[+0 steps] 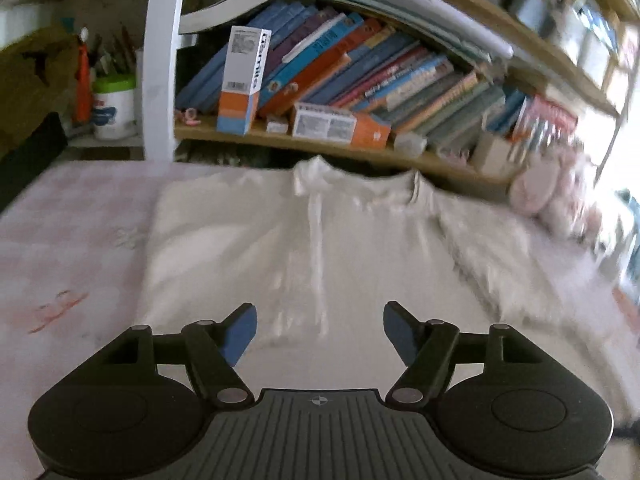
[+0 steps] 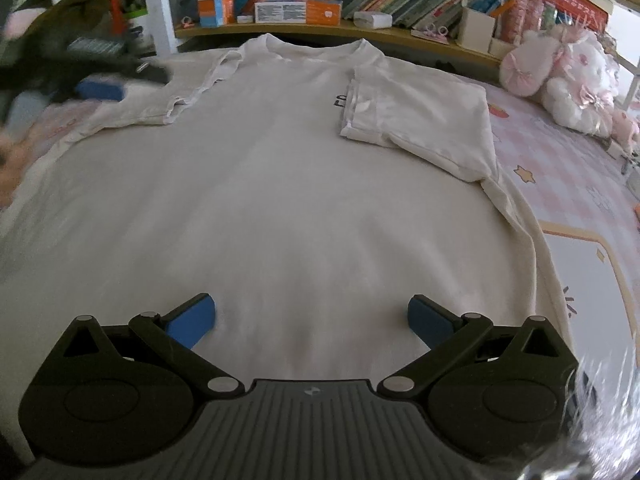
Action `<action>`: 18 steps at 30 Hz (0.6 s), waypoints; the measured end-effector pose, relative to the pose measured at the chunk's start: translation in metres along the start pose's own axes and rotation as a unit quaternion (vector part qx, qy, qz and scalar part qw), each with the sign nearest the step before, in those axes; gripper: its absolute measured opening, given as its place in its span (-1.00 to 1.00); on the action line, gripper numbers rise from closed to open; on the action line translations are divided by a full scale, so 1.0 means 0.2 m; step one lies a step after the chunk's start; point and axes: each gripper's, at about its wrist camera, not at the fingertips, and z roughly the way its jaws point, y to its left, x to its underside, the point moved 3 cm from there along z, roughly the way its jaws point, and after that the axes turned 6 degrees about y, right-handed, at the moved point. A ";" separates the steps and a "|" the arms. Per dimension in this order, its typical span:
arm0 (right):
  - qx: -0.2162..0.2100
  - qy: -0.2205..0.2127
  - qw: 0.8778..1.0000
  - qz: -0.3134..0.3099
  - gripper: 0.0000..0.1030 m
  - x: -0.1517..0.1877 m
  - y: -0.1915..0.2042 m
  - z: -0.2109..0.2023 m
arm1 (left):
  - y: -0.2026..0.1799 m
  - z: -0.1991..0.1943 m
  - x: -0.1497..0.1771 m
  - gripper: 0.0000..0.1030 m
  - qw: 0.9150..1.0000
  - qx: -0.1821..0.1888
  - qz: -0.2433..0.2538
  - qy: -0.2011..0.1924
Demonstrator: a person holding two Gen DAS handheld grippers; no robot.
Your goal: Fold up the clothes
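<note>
Both pairs of blue-padded fingers stand wide apart and grip nothing. Between and beyond the right gripper (image 2: 311,320) spreads the white T-shirt (image 2: 280,184), flat on the bed cover (image 2: 580,208), collar toward the bookshelf (image 2: 320,30); its right sleeve (image 2: 420,116) is folded inward and hides part of a dark print. The left gripper (image 1: 320,330) hovers over the shirt's other side; from the right wrist it shows only as a blurred blue pad near the left sleeve (image 2: 176,92), which seems folded in too. Pink plush toys (image 2: 568,80) sit right of the shirt, books and boxes behind.
</note>
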 end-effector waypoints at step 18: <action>0.064 0.001 0.994 0.093 1.00 0.10 0.02 -0.18 | -0.01 -0.26 0.36 0.54 0.996 -0.009 0.040 0.075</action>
